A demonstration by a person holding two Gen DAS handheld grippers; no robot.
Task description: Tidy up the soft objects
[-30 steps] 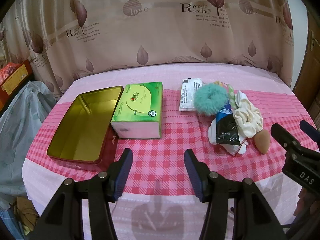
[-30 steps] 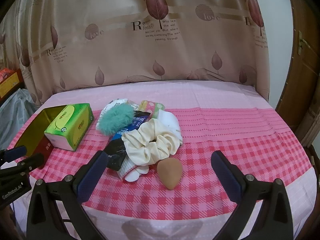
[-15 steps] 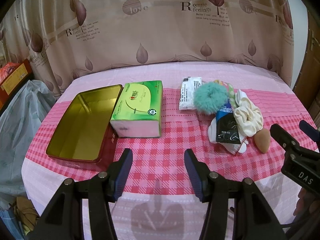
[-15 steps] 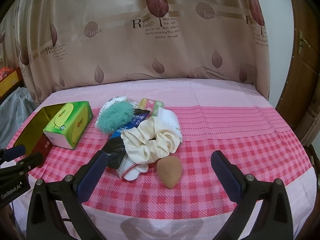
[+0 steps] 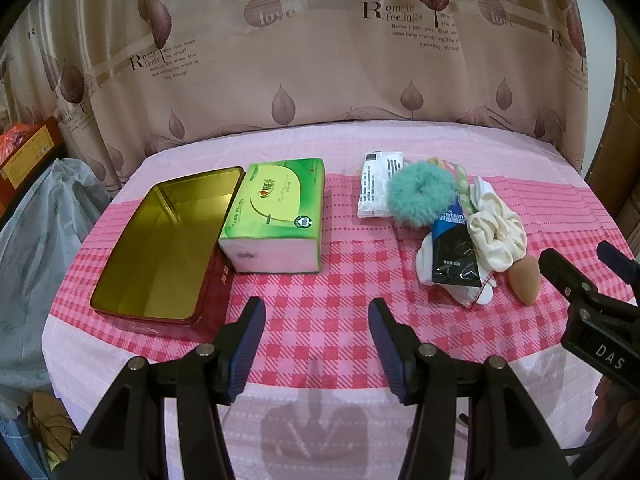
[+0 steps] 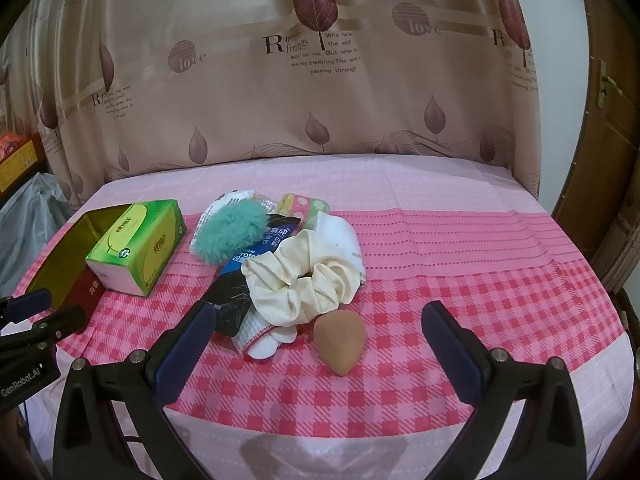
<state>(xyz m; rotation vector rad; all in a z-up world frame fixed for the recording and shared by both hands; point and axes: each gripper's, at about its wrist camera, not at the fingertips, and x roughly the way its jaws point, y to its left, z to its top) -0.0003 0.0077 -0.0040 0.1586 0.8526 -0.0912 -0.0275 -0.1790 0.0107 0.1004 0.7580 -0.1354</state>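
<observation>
Only the left wrist view shows the gold interior of the open rectangular tin box (image 5: 152, 248), touching one green tissue pack (image 5: 276, 216). Two scrunchies, fluffy teal (image 6: 230, 236) and cream satin (image 6: 300, 280), top the soft pile mid-cloth; one tan teardrop sponge (image 6: 340, 340) lies beside it. Left gripper (image 5: 316, 332) and right gripper (image 6: 316, 344) hover released, grasping nothing

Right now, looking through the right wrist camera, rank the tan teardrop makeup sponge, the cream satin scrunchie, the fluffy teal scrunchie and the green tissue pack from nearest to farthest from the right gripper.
1. Tan teardrop makeup sponge: between the fingers of the right gripper, just ahead.
2. Cream satin scrunchie: behind the sponge, slightly left.
3. Fluffy teal scrunchie: farther back, left.
4. Green tissue pack: far left, beside the gold tin.
</observation>
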